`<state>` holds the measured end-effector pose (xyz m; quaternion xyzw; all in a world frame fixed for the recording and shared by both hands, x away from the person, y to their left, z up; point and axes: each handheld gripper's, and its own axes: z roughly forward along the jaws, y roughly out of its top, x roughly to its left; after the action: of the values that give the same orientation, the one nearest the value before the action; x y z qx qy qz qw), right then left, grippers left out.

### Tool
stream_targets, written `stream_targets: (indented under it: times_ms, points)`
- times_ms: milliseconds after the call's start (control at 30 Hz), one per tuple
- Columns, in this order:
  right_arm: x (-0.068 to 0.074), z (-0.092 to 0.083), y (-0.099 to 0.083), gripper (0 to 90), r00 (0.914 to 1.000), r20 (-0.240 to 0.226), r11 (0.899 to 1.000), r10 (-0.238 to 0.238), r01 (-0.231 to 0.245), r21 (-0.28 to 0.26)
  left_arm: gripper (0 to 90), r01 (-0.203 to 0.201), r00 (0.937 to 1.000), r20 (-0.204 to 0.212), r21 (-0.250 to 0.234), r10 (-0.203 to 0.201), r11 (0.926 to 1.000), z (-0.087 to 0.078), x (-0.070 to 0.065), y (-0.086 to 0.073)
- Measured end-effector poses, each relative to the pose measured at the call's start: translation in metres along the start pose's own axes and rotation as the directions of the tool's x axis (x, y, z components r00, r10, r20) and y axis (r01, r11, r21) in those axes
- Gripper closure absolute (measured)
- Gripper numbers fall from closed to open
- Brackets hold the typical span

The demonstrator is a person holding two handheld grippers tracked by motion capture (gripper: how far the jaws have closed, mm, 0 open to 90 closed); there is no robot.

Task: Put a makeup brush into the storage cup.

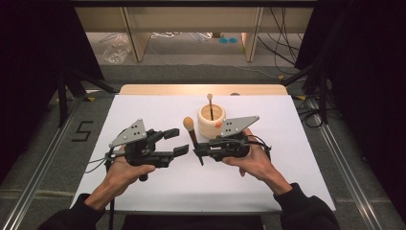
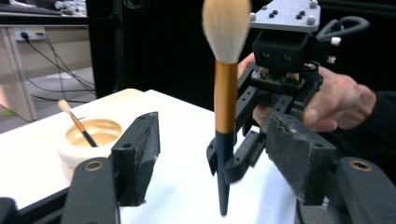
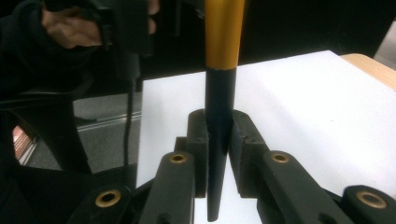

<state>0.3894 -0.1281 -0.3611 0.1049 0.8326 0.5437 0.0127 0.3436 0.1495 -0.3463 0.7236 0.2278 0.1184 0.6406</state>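
From above, the right gripper (image 1: 197, 152) is clamped on the dark handle of a makeup brush (image 1: 192, 132), which stands slightly tilted with its pale bristle head up, just left of and in front of the cup (image 1: 211, 124). The cup, cream-coloured and round, sits near the middle of the white table (image 1: 297, 158), with a thinner brush (image 1: 210, 104) leaning inside it. The left gripper (image 1: 176, 142), farther left of the cup, has its jaws spread wide with nothing between them; they point toward the held brush, which stands apart from them. A grey plate on the right gripper partly covers the cup's right side. In the left gripper view, the open jaws frame the makeup brush (image 2: 225, 98) standing upright ahead of them, its orange collar below the bristles and its dark tail pinched low down by the right gripper (image 2: 229, 161). The person's hand (image 2: 334, 100) wraps that gripper behind. The cup (image 2: 88, 140) stands far left, behind one jaw, with the thin brush (image 2: 77, 123) in it. In the right gripper view, the two pads press on the dark handle (image 3: 219, 140), its tip below them, the orange collar above; the other hand (image 3: 70, 28) is up left.
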Motion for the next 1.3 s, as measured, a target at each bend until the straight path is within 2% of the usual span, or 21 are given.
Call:
stream_targets:
  times_ms: [267, 400, 467, 567, 667, 767, 867, 900, 933, 967, 1100, 1167, 1300]
  points:
    - [-0.015, -0.013, -0.001, 80.2, 0.9962, 0.086, 1.0, 0.017, -0.015, -0.023, 30.2, -0.009, 0.9966, -0.082, -0.005, 0.009, 0.9999, -0.008, 0.0, -0.007]
    - [-0.023, -0.02, -0.002, 80.2, 0.9906, 0.134, 0.999, 0.029, -0.023, -0.045, 27.2, -0.033, 0.9897, -0.139, 0.005, 0.034, 0.9994, -0.014, -0.001, -0.013]
    - [-0.026, -0.023, -0.002, 80.2, 0.9888, 0.143, 0.998, 0.04, -0.034, -0.043, 24.8, -0.032, 0.9861, -0.163, 0.01, 0.033, 0.9994, -0.016, -0.001, -0.018]
    - [-0.032, -0.026, -0.002, 80.2, 0.9835, 0.178, 0.998, 0.035, -0.027, -0.048, 22.6, -0.023, 0.9816, -0.189, 0.015, 0.025, 0.9996, -0.018, 0.0, -0.025]
    - [-0.037, -0.029, -0.002, 80.2, 0.9787, 0.202, 0.998, 0.036, -0.026, -0.054, 21.2, -0.029, 0.9784, -0.204, 0.024, 0.034, 0.9993, -0.021, 0.0, -0.031]
    - [-0.042, -0.033, -0.001, 80.2, 0.9767, 0.206, 0.997, 0.06, -0.049, -0.059, 20.6, -0.036, 0.9739, -0.224, 0.025, 0.04, 0.999, -0.023, 0.0, -0.035]
    - [-0.048, -0.035, -0.001, 80.2, 0.9722, 0.225, 0.996, 0.064, -0.048, -0.074, 20.6, -0.055, 0.9697, -0.236, 0.034, 0.062, 0.9979, -0.024, 0.0, -0.038]
    - [-0.049, -0.036, 0.0, 80.2, 0.9705, 0.232, 0.996, 0.067, -0.051, -0.073, 20.5, -0.047, 0.9692, -0.241, 0.032, 0.053, 0.9984, -0.024, -0.001, -0.039]
    - [-0.051, -0.037, 0.0, 80.2, 0.9684, 0.241, 0.996, 0.063, -0.045, -0.079, 20.5, -0.054, 0.9684, -0.242, 0.037, 0.061, 0.9979, -0.025, -0.001, -0.04]
    - [-0.053, -0.037, 0.0, 80.2, 0.9689, 0.234, 0.995, 0.079, -0.061, -0.082, 20.5, -0.056, 0.967, -0.247, 0.037, 0.064, 0.9977, -0.026, -0.001, -0.041]
    - [-0.058, -0.04, 0.001, 80.2, 0.9606, 0.267, 0.995, 0.077, -0.056, -0.085, 20.5, -0.06, 0.9664, -0.248, 0.044, 0.069, 0.9972, -0.027, -0.003, -0.045]
    - [-0.061, -0.041, 0.002, 80.2, 0.9596, 0.269, 0.994, 0.083, -0.061, -0.09, 20.4, -0.071, 0.9647, -0.25, 0.054, 0.082, 0.996, -0.028, -0.003, -0.047]
    - [-0.067, -0.042, 0.003, 80.2, 0.9554, 0.283, 0.994, 0.084, -0.06, -0.095, 20.4, -0.064, 0.9628, -0.26, 0.048, 0.075, 0.9967, -0.03, -0.003, -0.05]
